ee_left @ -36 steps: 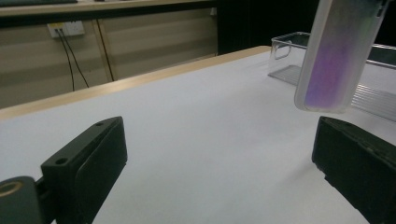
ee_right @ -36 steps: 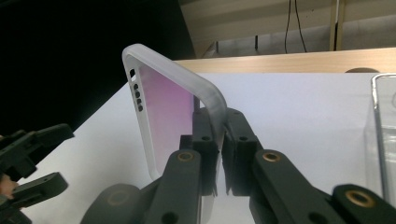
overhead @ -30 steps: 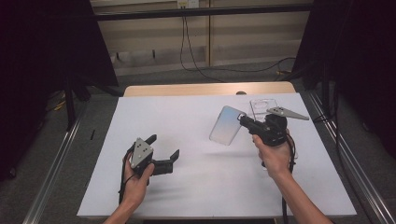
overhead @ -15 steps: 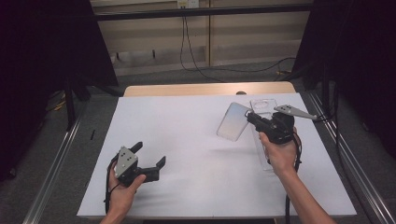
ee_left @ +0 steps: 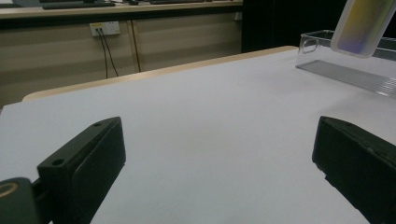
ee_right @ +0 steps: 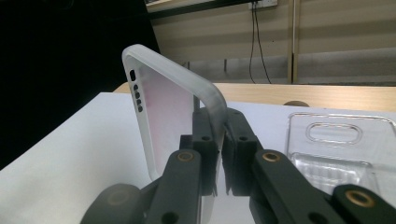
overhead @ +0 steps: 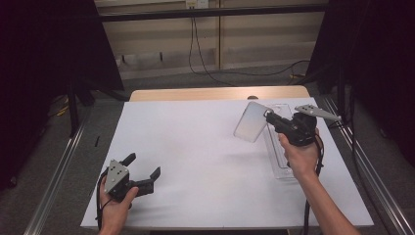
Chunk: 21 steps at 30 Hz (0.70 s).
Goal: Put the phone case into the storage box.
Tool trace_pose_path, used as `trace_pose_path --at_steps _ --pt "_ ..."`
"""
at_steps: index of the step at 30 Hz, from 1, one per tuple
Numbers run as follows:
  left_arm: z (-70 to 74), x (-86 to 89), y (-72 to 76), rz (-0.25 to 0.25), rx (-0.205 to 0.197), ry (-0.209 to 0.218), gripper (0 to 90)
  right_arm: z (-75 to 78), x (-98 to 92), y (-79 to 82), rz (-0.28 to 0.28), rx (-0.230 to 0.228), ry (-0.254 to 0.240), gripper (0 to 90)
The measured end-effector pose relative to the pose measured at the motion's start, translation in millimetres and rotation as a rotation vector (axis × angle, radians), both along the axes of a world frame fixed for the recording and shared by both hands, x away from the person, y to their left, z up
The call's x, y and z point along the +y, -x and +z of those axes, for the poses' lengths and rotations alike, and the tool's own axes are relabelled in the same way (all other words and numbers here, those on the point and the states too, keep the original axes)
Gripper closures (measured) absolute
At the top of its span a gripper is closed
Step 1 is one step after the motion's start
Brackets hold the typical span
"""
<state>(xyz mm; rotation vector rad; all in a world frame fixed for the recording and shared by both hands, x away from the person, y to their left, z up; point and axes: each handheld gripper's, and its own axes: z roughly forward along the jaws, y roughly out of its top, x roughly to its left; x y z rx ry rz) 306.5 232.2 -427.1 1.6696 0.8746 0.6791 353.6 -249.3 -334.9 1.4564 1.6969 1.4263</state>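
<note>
My right gripper is shut on the edge of a translucent phone case, held tilted above the white table at the right. In the right gripper view the phone case stands on edge between the jaws of the right gripper, its camera cut-out and small holes at the top. A clear plastic tray lies on the table under that hand. My left gripper rests open at the table's front left with nothing between its fingers. From the left gripper view the phone case hangs above the clear tray.
A wooden table edge runs behind the white surface. Metal rails flank both sides. Cables hang on the back wall. Open white surface lies between the two grippers.
My left gripper has pulled back toward the front left edge of the table. The right gripper with the phone case has shifted slightly right and farther away.
</note>
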Motion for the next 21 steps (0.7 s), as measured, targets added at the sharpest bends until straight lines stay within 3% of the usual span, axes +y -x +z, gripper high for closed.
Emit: trace_pose_path --at_steps 8,11,21 --pt "1.9 -0.4 4.5 -0.010 -0.011 0.004 2.7 11.3 -12.9 -1.9 -0.032 -0.009 0.029 84.8" --pt "-0.3 -1.3 4.9 0.002 -0.003 -0.010 2.6 14.0 -17.0 -2.5 -0.037 -0.013 0.033 84.8" --pt "0.1 4.6 4.3 0.047 0.008 0.018 2.6 22.2 -27.2 -6.9 -0.055 -0.027 0.046 84.8"
